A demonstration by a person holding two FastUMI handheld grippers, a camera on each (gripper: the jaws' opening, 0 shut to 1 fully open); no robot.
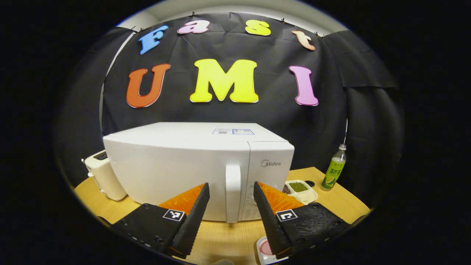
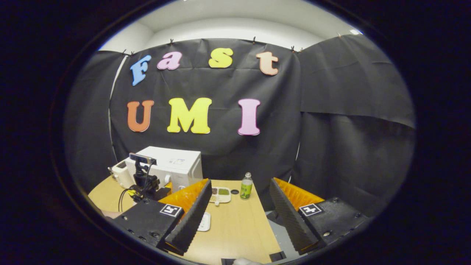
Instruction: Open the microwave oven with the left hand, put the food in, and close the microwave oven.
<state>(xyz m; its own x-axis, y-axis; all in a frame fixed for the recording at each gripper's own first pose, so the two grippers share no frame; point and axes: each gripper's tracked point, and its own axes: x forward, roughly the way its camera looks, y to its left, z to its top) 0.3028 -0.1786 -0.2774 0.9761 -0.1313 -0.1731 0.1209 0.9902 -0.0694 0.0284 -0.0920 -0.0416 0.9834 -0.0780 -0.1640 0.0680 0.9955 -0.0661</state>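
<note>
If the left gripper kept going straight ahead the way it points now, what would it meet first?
Most likely the microwave's door handle: it stands upright between the open left gripper's fingers, dead ahead on the closed microwave. How far off it is cannot be told.

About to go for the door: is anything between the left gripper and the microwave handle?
No. In the left gripper view the left gripper is open, its fingers either side of the handle on the microwave, with nothing in between.
</note>
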